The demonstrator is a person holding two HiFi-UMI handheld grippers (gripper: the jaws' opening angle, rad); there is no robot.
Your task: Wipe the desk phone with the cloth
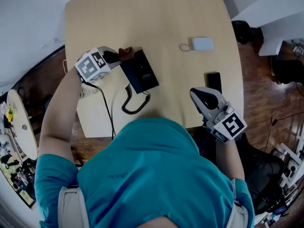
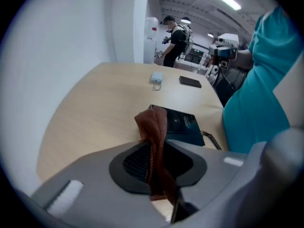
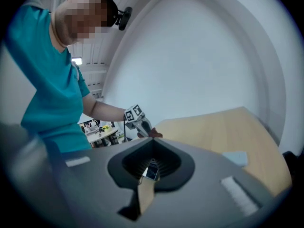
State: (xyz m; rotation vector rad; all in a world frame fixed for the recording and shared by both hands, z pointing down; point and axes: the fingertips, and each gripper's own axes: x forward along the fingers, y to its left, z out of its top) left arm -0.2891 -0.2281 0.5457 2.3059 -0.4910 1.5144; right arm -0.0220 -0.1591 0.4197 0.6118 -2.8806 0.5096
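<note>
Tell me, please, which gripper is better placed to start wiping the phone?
Left. The left gripper holds the cloth right beside the phone; the right gripper is shut, empty and farther off.

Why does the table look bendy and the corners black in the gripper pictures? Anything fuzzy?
Left gripper view: the wide lens curves the table and blackens the corners; the cloth, right up close, looks soft. Right gripper view: same black rim, and a mosaic patch was laid over a face. Head view: even light, sharp.
</note>
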